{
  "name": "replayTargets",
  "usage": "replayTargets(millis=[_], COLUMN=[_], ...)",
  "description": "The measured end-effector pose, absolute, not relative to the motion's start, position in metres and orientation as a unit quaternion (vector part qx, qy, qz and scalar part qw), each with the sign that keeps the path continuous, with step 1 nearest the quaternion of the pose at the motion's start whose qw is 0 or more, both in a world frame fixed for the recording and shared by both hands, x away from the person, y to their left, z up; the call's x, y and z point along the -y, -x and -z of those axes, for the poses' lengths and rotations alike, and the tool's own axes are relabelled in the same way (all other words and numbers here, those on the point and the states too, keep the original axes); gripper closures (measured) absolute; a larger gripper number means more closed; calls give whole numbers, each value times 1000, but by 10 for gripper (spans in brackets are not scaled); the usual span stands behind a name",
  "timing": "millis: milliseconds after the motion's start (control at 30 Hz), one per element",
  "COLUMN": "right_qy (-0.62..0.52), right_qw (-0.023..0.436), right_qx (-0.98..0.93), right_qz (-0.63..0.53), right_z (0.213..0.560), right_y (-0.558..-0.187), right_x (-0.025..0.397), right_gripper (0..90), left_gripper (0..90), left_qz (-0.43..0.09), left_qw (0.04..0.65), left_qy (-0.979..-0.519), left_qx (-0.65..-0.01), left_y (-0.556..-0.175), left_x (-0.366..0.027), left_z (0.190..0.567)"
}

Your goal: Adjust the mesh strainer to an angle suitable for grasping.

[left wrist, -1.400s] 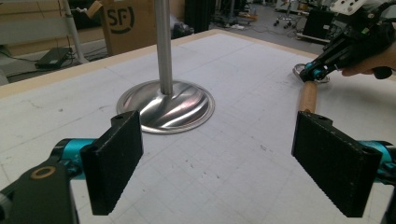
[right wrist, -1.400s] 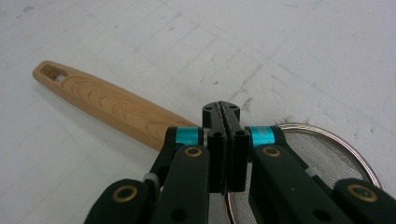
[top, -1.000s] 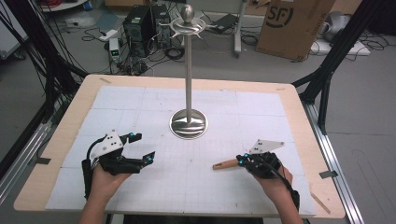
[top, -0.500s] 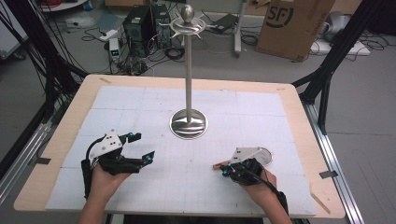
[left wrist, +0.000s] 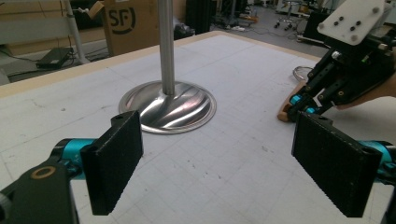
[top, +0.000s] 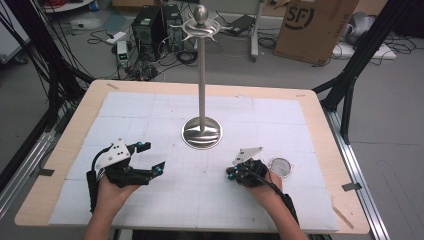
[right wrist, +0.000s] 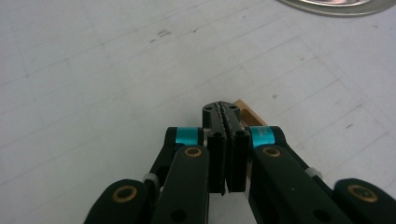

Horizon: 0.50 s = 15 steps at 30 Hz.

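A small strainer lies on the white mat at the right, its round mesh ring (top: 280, 167) beside the person's right hand. Its wooden handle (right wrist: 247, 113) runs under my right gripper (top: 233, 173), whose jaws are pressed together just above the handle's end with nothing seen between them. From the left gripper view the handle's tip (left wrist: 284, 111) pokes out below that gripper (left wrist: 299, 100). My left gripper (top: 152, 157) rests at the mat's left front, jaws wide apart and empty, facing the metal stand (top: 201, 134).
The stand's round base (left wrist: 168, 107) sits mid-table with a tall pole up to a hooked top (top: 200, 27). The wooden table edge (top: 210, 90) frames the mat. Boxes, cables and equipment lie on the floor beyond.
My right gripper has slid left along the strainer, covering the handle and uncovering the mesh ring at its right. The left gripper has stayed put.
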State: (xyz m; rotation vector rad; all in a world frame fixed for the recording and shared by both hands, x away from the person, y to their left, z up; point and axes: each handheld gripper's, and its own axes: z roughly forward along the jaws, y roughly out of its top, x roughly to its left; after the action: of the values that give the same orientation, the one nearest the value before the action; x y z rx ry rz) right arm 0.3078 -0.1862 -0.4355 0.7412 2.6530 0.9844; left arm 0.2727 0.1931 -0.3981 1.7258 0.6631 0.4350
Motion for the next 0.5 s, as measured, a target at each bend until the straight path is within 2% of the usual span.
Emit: replayTargets(millis=[500], right_qy=[-297], right_qw=[115], right_qx=[-886], right_qz=[-337], right_z=[435], right_y=[-345], right_x=[187], right_gripper=[896], left_gripper=[171], left_qz=[-185], left_qw=[584], left_qy=[-738], left_qx=[-284], left_y=[-274], left_x=[-193], left_z=[398])
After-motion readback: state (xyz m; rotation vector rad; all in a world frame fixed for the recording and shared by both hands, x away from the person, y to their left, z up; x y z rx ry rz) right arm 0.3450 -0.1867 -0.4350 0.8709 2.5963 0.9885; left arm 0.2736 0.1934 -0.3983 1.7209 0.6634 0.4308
